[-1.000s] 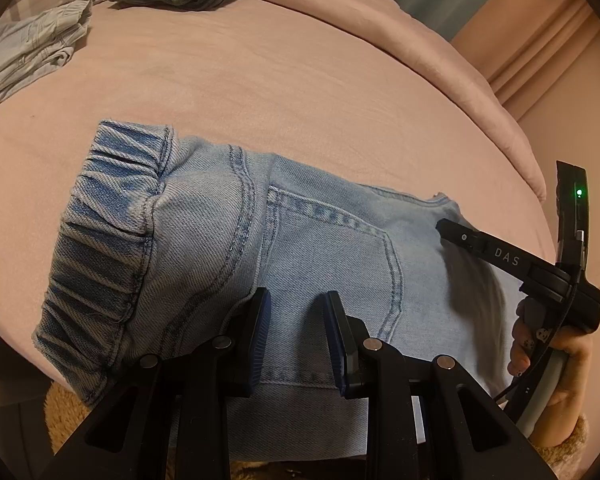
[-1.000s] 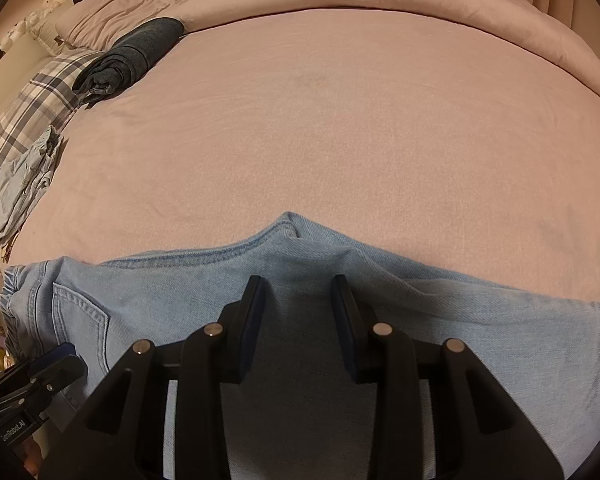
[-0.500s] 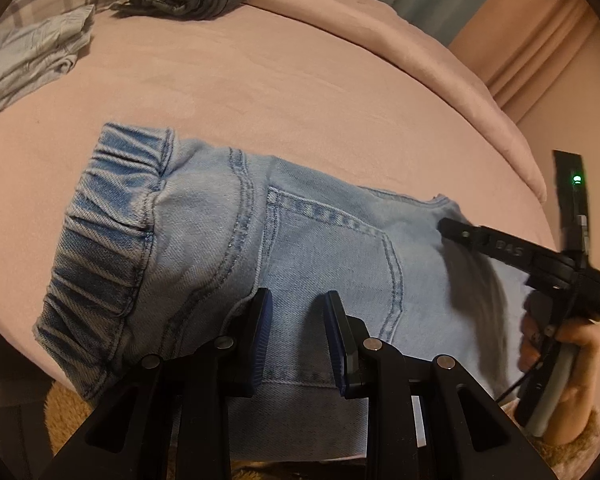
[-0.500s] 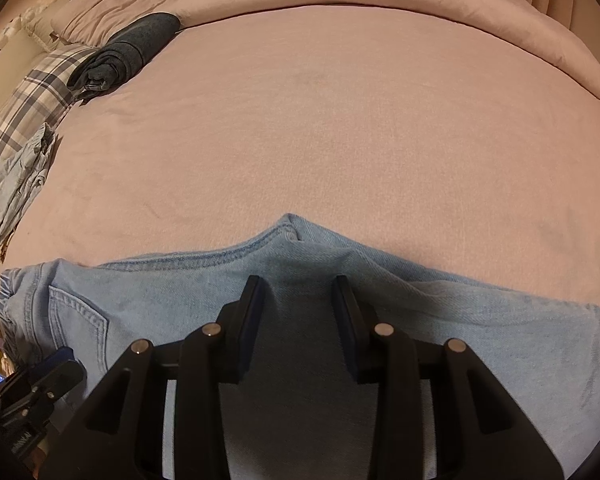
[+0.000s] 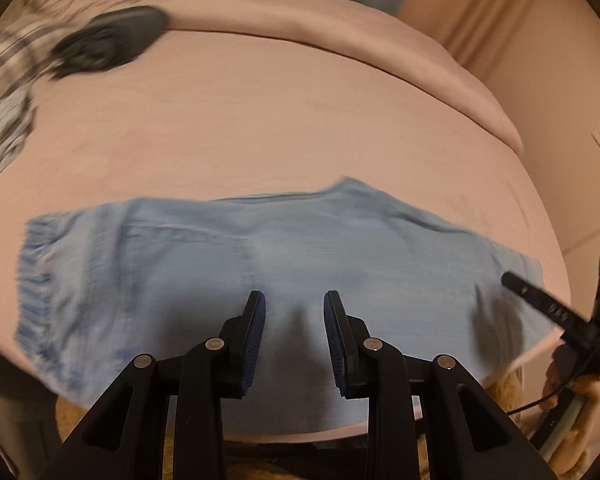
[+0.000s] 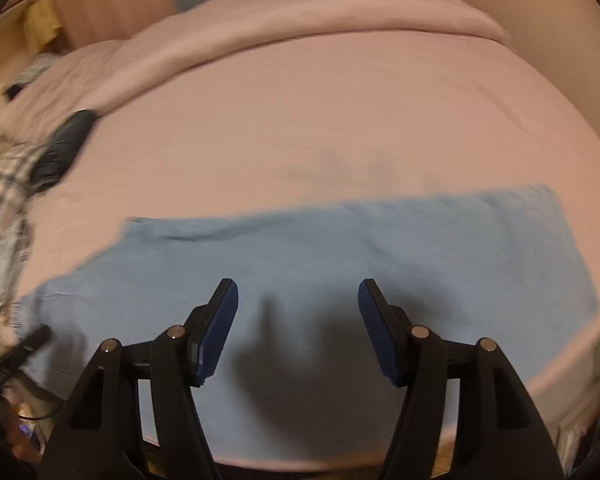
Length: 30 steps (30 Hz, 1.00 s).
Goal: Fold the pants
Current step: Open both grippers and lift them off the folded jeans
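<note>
The light-blue denim pants [image 5: 228,264] lie flat along the pink bed's [image 5: 260,120] near edge, long axis running left-right; left tongs [image 5: 294,332] part-open, right tongs [image 6: 298,328] wide, both empty above them; right nearer the leg end

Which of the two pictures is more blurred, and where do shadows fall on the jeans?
Both views show motion blur; in the left wrist view the jeans seams are smeared and the dark folded garment streaks. In the right wrist view the right gripper, open, casts a dark shadow onto the denim below it. The left gripper casts a fainter one.
</note>
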Available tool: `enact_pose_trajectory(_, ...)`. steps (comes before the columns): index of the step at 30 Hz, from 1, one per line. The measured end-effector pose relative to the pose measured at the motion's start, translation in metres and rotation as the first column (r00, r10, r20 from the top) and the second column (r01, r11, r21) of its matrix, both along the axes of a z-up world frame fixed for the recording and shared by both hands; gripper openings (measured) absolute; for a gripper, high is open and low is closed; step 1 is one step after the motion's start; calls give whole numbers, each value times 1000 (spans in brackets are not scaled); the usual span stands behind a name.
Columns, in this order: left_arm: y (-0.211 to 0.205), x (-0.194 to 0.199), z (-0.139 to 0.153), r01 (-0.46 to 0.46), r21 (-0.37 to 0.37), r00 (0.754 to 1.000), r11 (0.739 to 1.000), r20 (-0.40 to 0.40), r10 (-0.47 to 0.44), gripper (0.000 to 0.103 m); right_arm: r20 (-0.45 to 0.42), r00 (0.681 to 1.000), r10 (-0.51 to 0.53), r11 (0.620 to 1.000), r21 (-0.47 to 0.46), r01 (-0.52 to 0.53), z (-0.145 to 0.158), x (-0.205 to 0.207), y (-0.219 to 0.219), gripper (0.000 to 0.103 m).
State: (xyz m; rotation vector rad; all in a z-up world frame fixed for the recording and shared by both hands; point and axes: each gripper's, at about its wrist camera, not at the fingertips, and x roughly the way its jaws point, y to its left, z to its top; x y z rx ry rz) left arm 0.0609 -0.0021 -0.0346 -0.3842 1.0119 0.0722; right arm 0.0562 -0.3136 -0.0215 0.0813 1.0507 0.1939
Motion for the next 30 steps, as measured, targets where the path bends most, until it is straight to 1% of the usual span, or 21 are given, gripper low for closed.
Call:
enact_pose_trajectory(2,-14,9,-7,36,-5,999,999,-15,-36,28,-18,999,-44,999,-32,43,-9,-6,-19,63)
enact_pose_trajectory(5,-22,24,-24,62,-7,997,998,-53,-63,28,-68,992,-108,993,-45,105,-27,-12,-45,63)
enact_pose_trajectory(6,-24,28,-35,65,5,994,998,-82,-65,28,-74,989,-127,990,-66,122,-33,-15,-51,63)
enact_pose_trajectory(8,-34,26,-49,64,22,991,998,-121,-61,28,-53,990,-130,987,-98,124,-38,-20,-56,63)
enact_pose_trajectory(9,-36,26,-53,72,44,991,996,-117,-66,28,-38,992,-118,989,-99,114,-39,-23,-57,63)
enact_pose_trajectory(12,-41,30,-54,104,93,988,990,-124,-92,28,-25,991,-131,987,-92,129,-40,-25,-59,62)
enact_pose_trajectory(17,-41,32,-56,94,112,989,989,-122,-80,28,-22,985,-172,981,-92,170,-41,-25,-67,63)
enact_pose_trajectory(21,-48,34,-55,94,128,991,987,-112,-79,28,-10,985,-171,980,-106,169,-40,-21,-61,63)
enact_pose_trajectory(24,-47,33,-57,94,123,990,988,-113,-80,28,-7,983,-185,978,-102,183,-38,-24,-67,63)
enact_pose_trajectory(29,-36,25,-53,92,97,989,991,-122,-80,28,15,967,-256,957,-136,256,-41,-27,-90,63)
enact_pose_trajectory(30,-35,26,-50,101,79,988,992,-127,-91,28,18,961,-278,951,-134,278,-40,-28,-97,61)
